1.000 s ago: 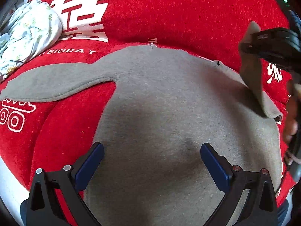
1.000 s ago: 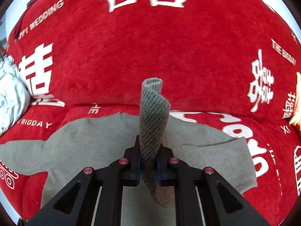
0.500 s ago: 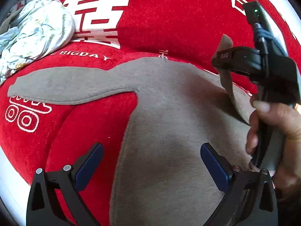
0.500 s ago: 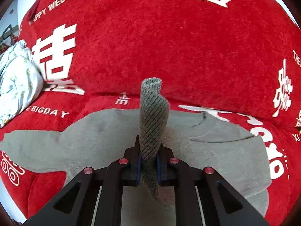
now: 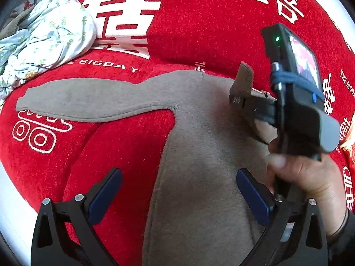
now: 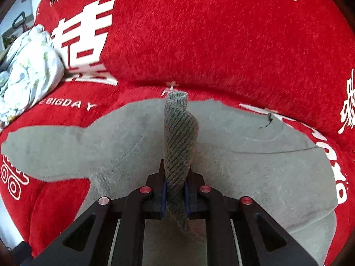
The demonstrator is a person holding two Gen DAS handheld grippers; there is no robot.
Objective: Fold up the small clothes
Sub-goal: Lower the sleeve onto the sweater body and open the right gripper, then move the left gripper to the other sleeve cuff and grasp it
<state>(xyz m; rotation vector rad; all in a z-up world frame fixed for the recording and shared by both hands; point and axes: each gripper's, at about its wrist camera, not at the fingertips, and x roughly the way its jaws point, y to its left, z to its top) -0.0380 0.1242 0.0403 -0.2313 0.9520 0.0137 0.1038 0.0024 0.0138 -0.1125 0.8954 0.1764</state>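
A grey top (image 5: 199, 155) is spread flat on a red sofa cover (image 5: 199, 22) printed with white characters, its body near the front edge of the seat and one sleeve (image 5: 77, 102) stretched out toward the left edge. The step in hand appears to be the folding of the other sleeve inward: its ribbed cuff (image 6: 178, 146) is pinched between the closed pads of the right claw (image 6: 175, 197) and held raised over the body of the top. The left claw (image 5: 177, 197) is held wide open above the lower part of the top, with nothing between its pads. The next move is judged to call for the cuff to be carried across and laid flat on the body before it is let go, with the fold line kept straight. The grip on the cuff is shown closely only in the right wrist view; the person's hand (image 5: 306, 177) on the right tool, and the open left claw, are shown only in the left wrist view. A crumpled pale floral cloth (image 5: 44, 44) is seen lying at the back left of the seat.
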